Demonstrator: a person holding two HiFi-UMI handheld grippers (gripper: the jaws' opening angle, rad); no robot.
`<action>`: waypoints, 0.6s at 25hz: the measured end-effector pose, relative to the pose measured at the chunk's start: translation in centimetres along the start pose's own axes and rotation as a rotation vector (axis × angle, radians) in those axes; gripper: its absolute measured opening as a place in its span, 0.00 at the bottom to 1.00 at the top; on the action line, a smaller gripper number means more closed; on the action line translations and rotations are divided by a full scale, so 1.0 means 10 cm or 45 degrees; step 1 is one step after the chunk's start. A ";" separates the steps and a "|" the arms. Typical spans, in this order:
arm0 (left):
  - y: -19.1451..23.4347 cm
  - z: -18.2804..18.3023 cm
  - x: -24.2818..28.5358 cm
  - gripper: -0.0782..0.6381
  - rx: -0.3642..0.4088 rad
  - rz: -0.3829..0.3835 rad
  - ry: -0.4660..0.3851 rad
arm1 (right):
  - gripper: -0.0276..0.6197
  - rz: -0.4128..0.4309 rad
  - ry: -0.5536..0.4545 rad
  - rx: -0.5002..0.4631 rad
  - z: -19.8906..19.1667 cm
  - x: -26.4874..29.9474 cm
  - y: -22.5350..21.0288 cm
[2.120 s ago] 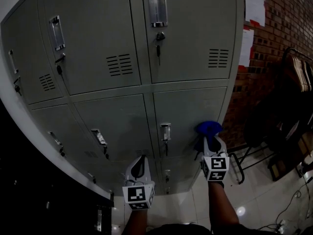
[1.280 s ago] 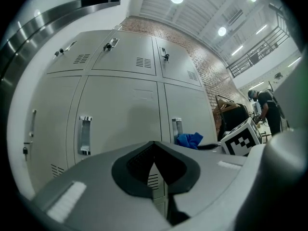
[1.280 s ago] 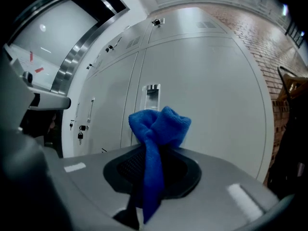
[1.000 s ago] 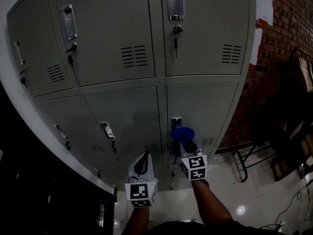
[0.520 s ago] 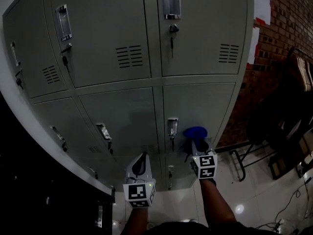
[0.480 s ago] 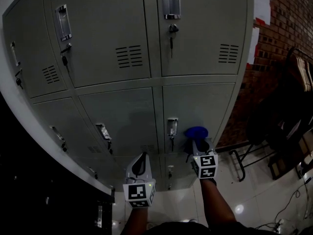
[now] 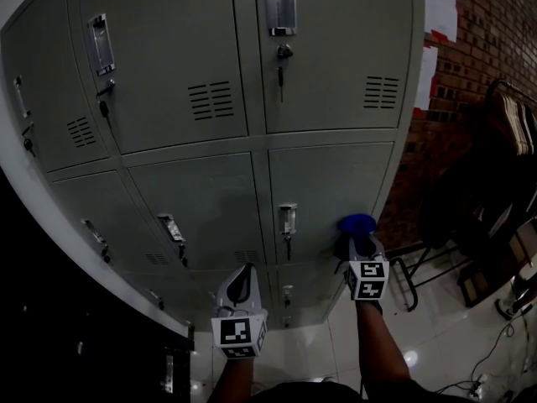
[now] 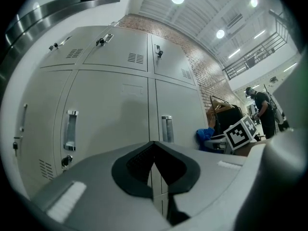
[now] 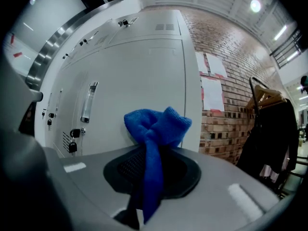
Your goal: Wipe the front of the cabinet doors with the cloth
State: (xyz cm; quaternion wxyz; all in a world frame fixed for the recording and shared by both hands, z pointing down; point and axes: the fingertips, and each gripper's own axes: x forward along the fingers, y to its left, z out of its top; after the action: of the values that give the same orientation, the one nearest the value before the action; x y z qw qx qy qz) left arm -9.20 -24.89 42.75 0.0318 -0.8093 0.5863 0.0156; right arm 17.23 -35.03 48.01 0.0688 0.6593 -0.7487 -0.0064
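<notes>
A bank of grey metal cabinet doors [image 7: 327, 183] fills the head view. My right gripper [image 7: 361, 243] is shut on a bunched blue cloth [image 7: 357, 223], which is pressed against the lower right door near its right edge. In the right gripper view the blue cloth [image 9: 156, 129] sticks out past the shut jaws against the pale door [image 9: 139, 76]. My left gripper [image 7: 238, 285] hangs lower, off the doors, shut with nothing in it; in the left gripper view its jaws meet in front of the cabinet doors [image 8: 110, 109].
Each door carries a metal handle [image 7: 287, 219] with a key lock. A brick wall [image 7: 487, 49] with white papers stands to the right. A dark chair and clothes rack [image 7: 495, 191] stand on the glossy tiled floor [image 7: 436, 342]. A person [image 8: 262, 110] stands far off.
The right gripper swept the blue cloth across the lower door, first left toward the handle, then back right to the door's right edge. The left gripper stayed put.
</notes>
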 end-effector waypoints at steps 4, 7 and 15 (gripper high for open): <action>-0.08 0.04 0.03 0.13 0.012 -0.011 -0.006 | 0.15 -0.036 0.010 0.023 -0.01 -0.06 -0.20; -0.14 0.00 0.07 0.13 0.017 -0.020 0.008 | 0.15 -0.031 0.013 0.041 -0.07 -0.13 -0.23; -0.25 -0.14 0.13 0.13 0.005 -0.029 0.037 | 0.15 0.006 0.109 0.015 -0.51 -0.23 -0.20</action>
State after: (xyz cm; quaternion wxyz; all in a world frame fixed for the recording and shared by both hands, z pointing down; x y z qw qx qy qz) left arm -6.41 -25.43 44.17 0.0251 -0.8160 0.5774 0.0024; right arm 20.00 -32.64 52.65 0.0969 0.6575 -0.7467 0.0262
